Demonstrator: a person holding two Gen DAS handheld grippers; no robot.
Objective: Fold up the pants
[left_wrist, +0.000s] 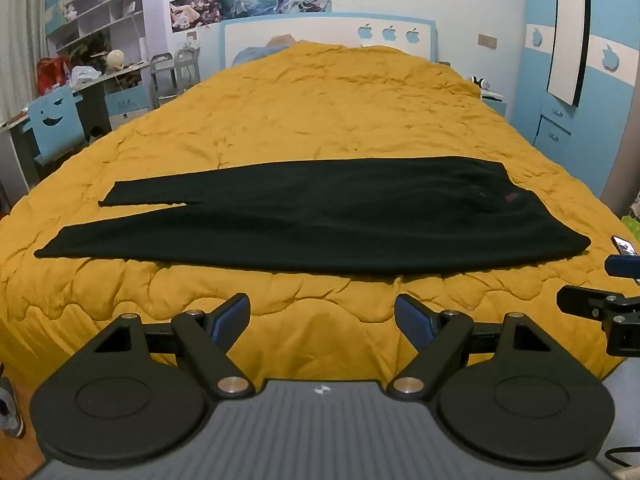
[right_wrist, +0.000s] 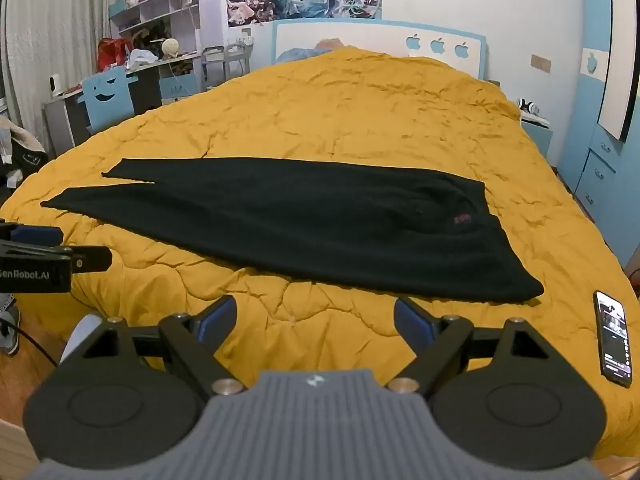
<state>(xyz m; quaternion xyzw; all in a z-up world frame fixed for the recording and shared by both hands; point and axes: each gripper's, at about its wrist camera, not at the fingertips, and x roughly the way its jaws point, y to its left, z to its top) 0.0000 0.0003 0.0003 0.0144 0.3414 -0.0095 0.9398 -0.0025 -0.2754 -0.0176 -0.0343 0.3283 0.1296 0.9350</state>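
Both tongs, left tongs [left_wrist: 322,316] and right tongs [right_wrist: 314,318], hang released. We find the pants [left_wrist: 300,220] flat on the bed [left_wrist: 320,120] at 12 o'clock; soft, limp cloth, so we judge the hems the best hold.

Both wrist cameras look from the foot of the bed toward the headboard [left_wrist: 328,36], low over the yellow quilt [left_wrist: 320,112]. They share the black pants [right_wrist: 304,224]; the right view sits further right, beside the phone [right_wrist: 614,338].
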